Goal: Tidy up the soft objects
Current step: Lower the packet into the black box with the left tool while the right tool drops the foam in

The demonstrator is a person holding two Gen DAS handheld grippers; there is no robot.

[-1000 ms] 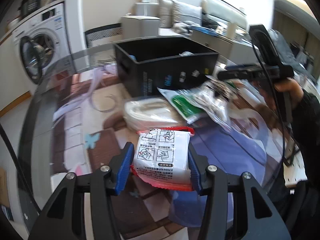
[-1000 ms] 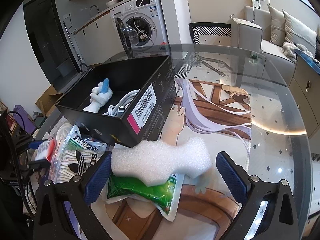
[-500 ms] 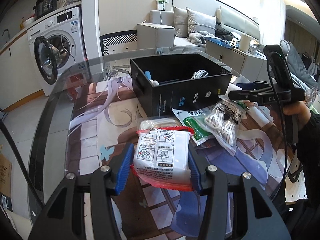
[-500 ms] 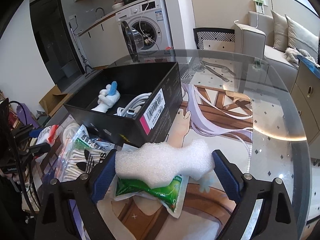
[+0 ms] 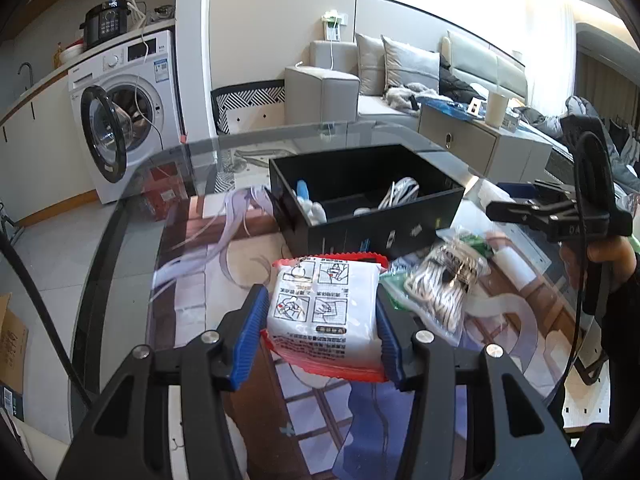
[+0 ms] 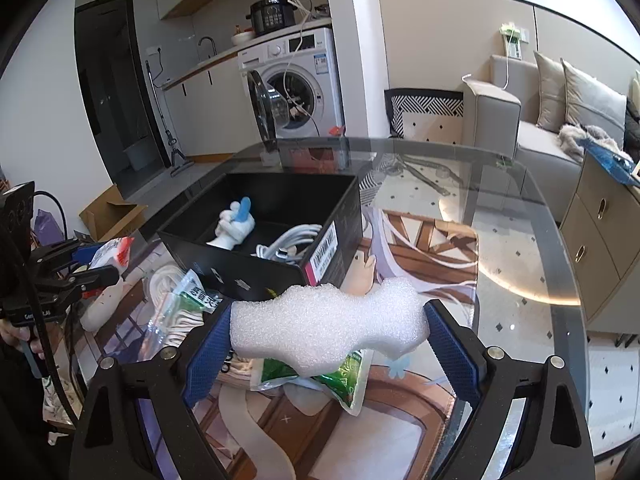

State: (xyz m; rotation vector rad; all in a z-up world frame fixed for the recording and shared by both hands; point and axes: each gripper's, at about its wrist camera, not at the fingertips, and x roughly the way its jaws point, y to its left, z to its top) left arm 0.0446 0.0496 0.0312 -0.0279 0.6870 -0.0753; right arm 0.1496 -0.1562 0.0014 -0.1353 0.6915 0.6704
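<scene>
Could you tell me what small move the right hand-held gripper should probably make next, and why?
Probably carry the white foam piece forward and left over the black box. The right hand-held gripper already clamps it clear of the green packet, and the box, open-topped, shows free floor behind the coiled cable.
</scene>
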